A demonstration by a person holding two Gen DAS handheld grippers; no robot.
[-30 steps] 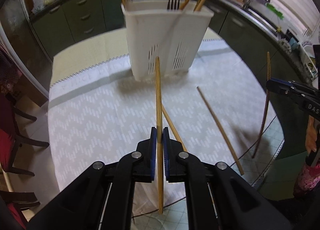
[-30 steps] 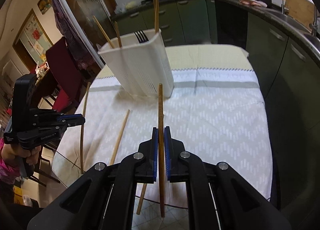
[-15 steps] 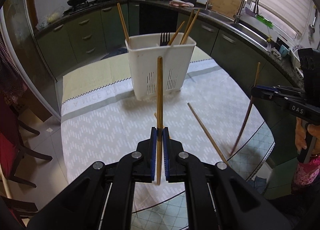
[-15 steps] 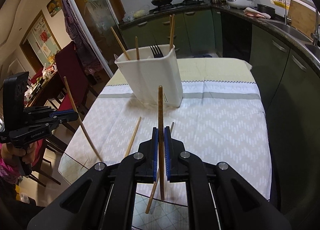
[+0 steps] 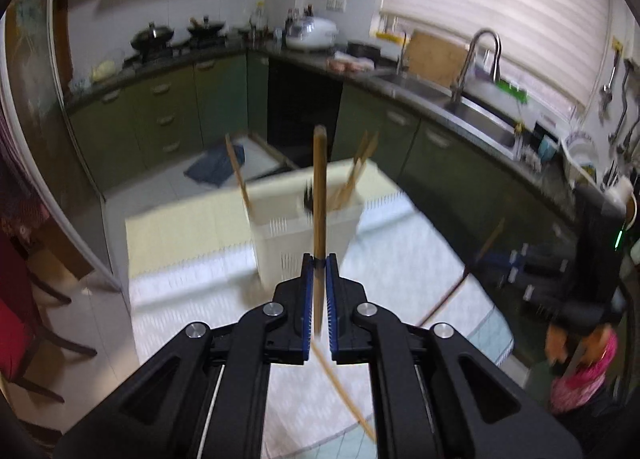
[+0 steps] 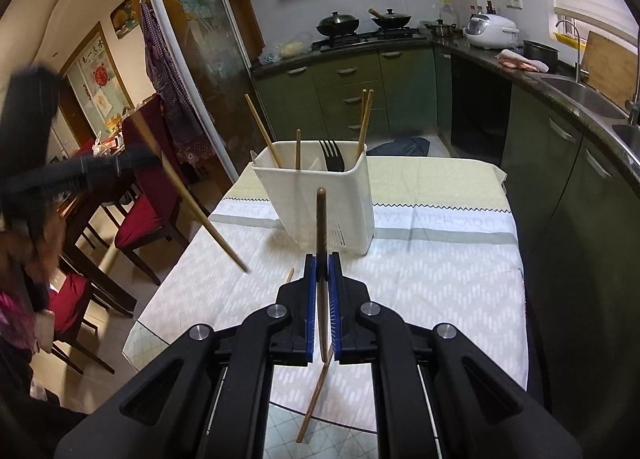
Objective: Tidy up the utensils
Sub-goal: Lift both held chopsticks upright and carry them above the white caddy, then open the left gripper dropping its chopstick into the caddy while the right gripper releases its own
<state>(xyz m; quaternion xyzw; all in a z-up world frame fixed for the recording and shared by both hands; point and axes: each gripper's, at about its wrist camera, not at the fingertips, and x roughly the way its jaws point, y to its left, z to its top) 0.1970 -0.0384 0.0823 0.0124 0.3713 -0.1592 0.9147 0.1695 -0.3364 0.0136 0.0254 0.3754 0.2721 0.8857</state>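
Note:
My left gripper [image 5: 319, 259] is shut on a pale wooden chopstick [image 5: 319, 187] that stands upright, in the air in front of the white utensil holder [image 5: 280, 243]. My right gripper [image 6: 322, 259] is shut on a darker chopstick [image 6: 321, 219], also upright and short of the holder [image 6: 352, 199]. The holder stands on the tablecloth with a black fork [image 6: 330, 155] and several chopsticks in it. One loose chopstick [image 6: 312, 407] lies on the cloth under the right gripper. In the right wrist view the left gripper [image 6: 132, 161] shows blurred at the left, its chopstick [image 6: 192, 203] slanting down.
The table has a patterned white cloth [image 6: 440, 279] and ends close below both grippers. Red chairs [image 6: 140, 219] stand to its left, and green kitchen cabinets [image 6: 580, 199] with a sink run along the right. A person's hand [image 5: 576, 343] holds the right gripper's handle.
Both grippers have risen with their chopsticks, the left one more, so the holder now sits lower and farther off. The left view has tilted up and blurred.

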